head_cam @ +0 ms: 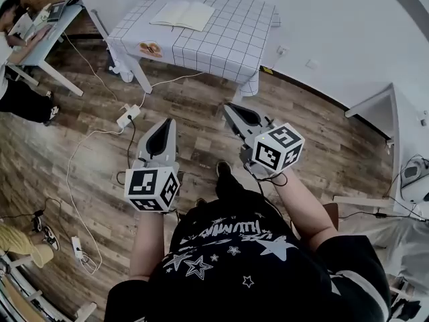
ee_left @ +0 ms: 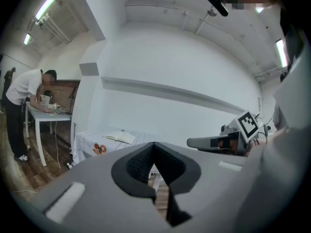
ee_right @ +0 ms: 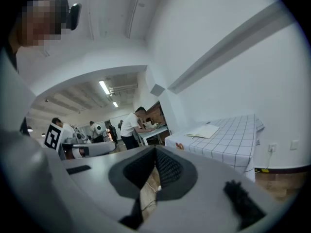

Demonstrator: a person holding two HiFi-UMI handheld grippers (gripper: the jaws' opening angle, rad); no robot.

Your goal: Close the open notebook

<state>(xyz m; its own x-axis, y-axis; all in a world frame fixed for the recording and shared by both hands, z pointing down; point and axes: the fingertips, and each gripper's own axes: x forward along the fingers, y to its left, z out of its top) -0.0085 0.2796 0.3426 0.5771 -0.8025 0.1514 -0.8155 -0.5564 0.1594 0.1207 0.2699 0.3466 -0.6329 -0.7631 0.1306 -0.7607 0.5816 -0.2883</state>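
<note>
Wood-plank floor (head_cam: 201, 106) is stretching between the person and a checked-cloth bench (head_cam: 234, 45), where the open notebook (head_cam: 182, 14) is lying flat. Left gripper (head_cam: 163, 123) and right gripper (head_cam: 230, 109) are hovering well apart from it, jaws pressed together, gripping nothing.

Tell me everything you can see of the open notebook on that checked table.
The notebook lies open and flat, its pale cream pages facing up, with a centre fold between the two page blocks. It looks like plain paper, and no writing can be made out. It rests on the white checked cloth of the table, toward the far left part, and nothing else touches it.
</note>
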